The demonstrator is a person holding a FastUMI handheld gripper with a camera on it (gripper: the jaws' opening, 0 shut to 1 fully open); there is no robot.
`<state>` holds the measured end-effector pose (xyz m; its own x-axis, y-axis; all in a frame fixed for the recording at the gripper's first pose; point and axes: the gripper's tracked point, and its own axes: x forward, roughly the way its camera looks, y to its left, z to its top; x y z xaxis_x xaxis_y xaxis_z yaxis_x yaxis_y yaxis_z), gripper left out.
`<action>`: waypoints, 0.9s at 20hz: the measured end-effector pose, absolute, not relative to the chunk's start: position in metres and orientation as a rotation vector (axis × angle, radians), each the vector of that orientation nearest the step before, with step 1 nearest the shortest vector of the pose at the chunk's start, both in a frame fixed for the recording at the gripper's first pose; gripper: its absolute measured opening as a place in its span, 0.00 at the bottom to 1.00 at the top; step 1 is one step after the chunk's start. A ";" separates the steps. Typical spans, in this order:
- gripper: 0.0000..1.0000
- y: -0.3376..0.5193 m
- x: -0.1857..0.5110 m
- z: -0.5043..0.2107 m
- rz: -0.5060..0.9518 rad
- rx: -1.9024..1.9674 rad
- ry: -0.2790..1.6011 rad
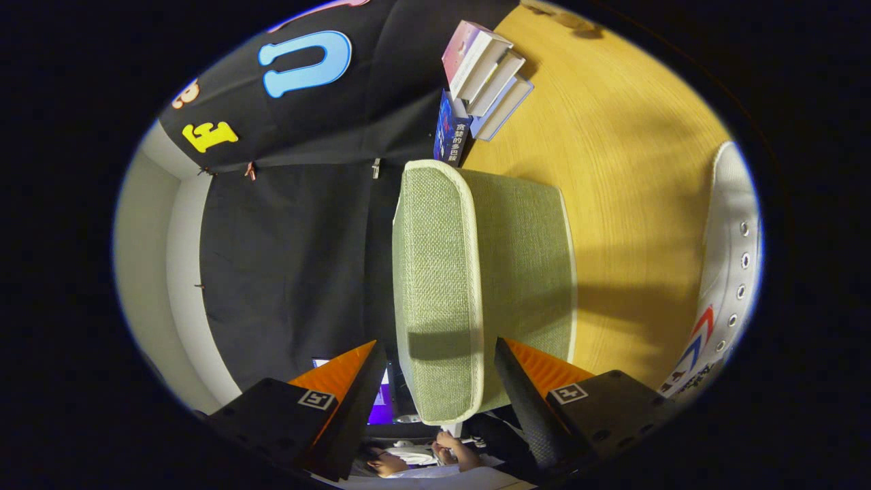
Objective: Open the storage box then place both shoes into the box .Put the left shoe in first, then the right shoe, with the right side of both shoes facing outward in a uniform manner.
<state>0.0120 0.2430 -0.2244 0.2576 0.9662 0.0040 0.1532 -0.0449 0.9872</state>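
Gripper (435,381) jaws spread wide either side of green fabric box lid (442,286), not pressing; white shoe (731,272) on desk (626,170) beyond lid.

1. Two wedge-shaped, ribbed jaws are seen on the gripper (435,381) at lower centre, set apart.
2. Blocky mounts with screw holes are fitted behind them.
3. A square marker tag is carried on each mount.

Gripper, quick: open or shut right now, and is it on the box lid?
Gripper: open, fingers straddling the edge of the green fabric lid of the storage box, not pressing on it.
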 end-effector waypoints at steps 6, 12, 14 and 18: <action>0.95 0.252 0.018 -0.231 0.976 1.557 1.124; 0.55 0.248 0.018 -0.236 1.021 1.669 1.105; 0.27 0.237 0.017 -0.228 1.000 1.682 1.064; 0.05 0.230 0.019 -0.199 1.001 1.646 0.996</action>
